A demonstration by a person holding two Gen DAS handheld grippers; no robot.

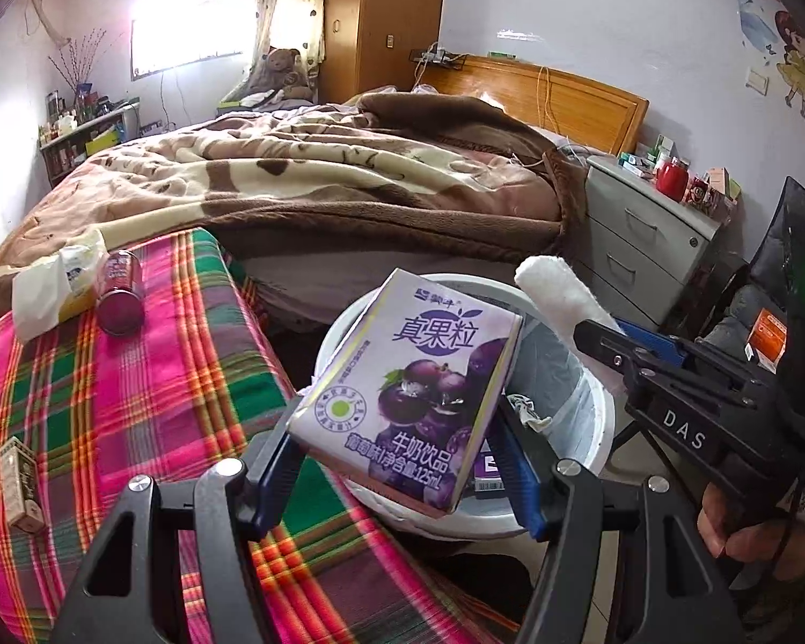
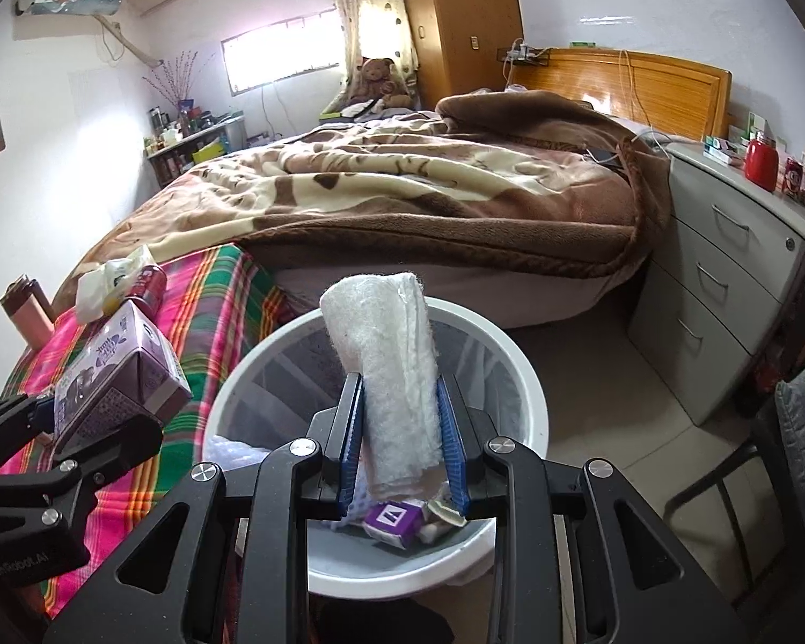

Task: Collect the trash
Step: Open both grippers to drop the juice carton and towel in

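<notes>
My left gripper (image 1: 397, 418) is shut on a purple grape milk carton (image 1: 413, 386) and holds it over the left rim of the white trash bin (image 1: 601, 418). The carton also shows in the right wrist view (image 2: 118, 370). My right gripper (image 2: 400, 440) is shut on a rolled white paper towel (image 2: 386, 370), held upright over the bin (image 2: 526, 392). The towel (image 1: 558, 295) shows in the left wrist view too. Inside the bin lie a purple carton (image 2: 392, 523) and crumpled scraps.
A table with a plaid cloth (image 1: 134, 402) stands left of the bin. On it lie a red can (image 1: 121, 295), a tissue pack (image 1: 59, 284) and a small brown box (image 1: 21, 483). Behind are the bed (image 1: 322, 177) and a grey drawer unit (image 2: 724, 279).
</notes>
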